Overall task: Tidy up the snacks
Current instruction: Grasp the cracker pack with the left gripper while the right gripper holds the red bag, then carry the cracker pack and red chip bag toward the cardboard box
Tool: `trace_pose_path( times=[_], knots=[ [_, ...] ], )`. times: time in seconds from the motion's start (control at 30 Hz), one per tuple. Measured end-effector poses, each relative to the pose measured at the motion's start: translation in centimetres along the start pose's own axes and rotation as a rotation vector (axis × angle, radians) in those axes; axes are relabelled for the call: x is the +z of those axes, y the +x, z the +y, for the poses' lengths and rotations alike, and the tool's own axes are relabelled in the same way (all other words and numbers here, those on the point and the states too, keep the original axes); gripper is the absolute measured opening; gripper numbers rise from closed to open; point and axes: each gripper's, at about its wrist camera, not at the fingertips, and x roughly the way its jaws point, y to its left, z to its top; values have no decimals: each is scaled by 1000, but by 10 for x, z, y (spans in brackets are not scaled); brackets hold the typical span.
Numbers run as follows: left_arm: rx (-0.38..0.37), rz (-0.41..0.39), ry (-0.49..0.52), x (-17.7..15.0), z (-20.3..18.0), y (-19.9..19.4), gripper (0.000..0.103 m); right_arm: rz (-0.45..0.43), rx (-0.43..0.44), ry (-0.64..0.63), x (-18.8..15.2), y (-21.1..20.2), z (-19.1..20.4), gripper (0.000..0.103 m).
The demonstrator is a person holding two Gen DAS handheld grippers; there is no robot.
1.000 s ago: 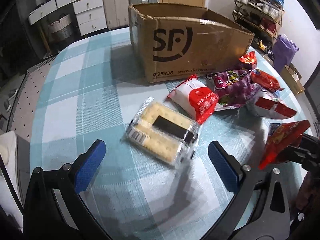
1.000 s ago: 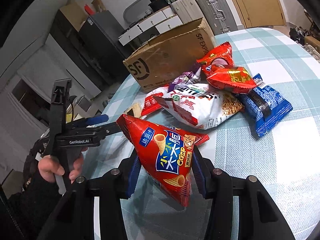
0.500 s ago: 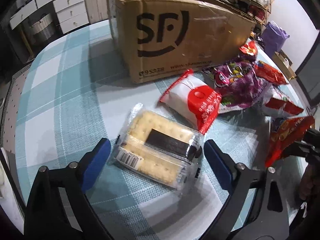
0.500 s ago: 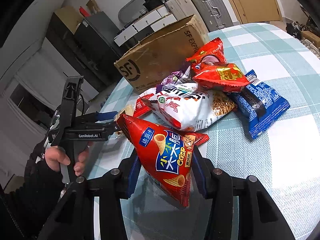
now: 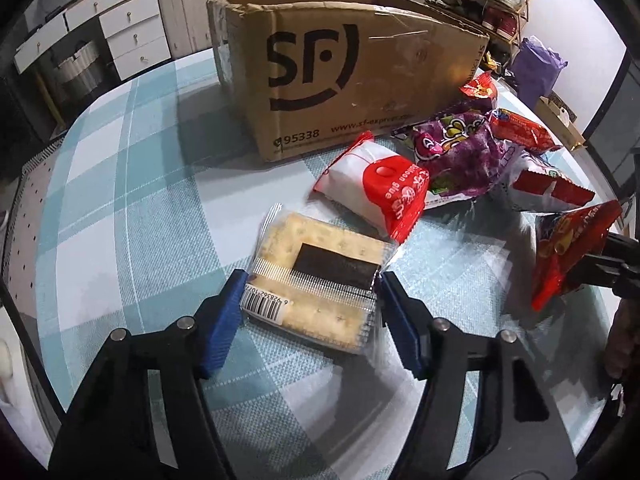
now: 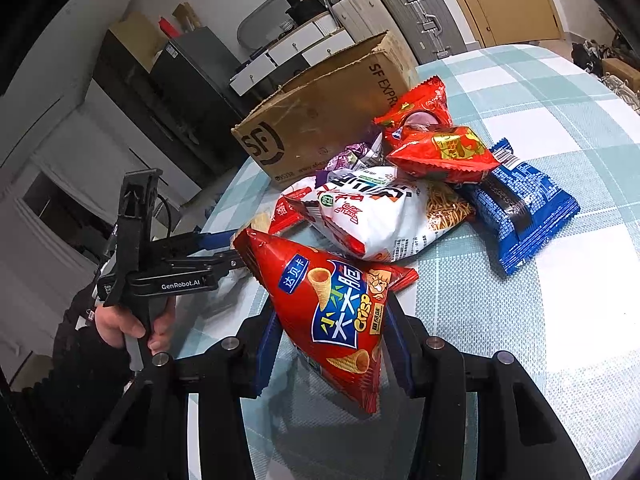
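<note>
Left wrist view shows the left gripper (image 5: 310, 296) with fingers pressed against both sides of the cracker pack (image 5: 320, 280) on the table (image 5: 120, 200), ready to lift; the right gripper (image 6: 330, 348) pinches the red crisp bag (image 6: 324, 312), held off the cloth, likely bound for the cardboard box (image 5: 340, 76)

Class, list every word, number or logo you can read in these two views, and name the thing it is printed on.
"SF", "95338": cardboard box.
"SF EXPR": the box's end.
"GenRobot.AI": left gripper.
"Crisp": red cone-snack bag in the right gripper.
Cracker pack barcode digits: too small.
Noodle-snack bag: Chinese print only.
</note>
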Motion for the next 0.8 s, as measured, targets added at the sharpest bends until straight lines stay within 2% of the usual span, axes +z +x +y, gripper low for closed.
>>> trace_pose_path(
  times=[0.37, 0.8],
  knots=[
    [19, -41, -33, -15, -5, -37, 64, -22, 13, -14, 5, -8, 7, 48],
    [-1, -112, -26, -11, -32, -93, 64, -54, 32, -52, 19, -19, 26, 48]
  ],
)
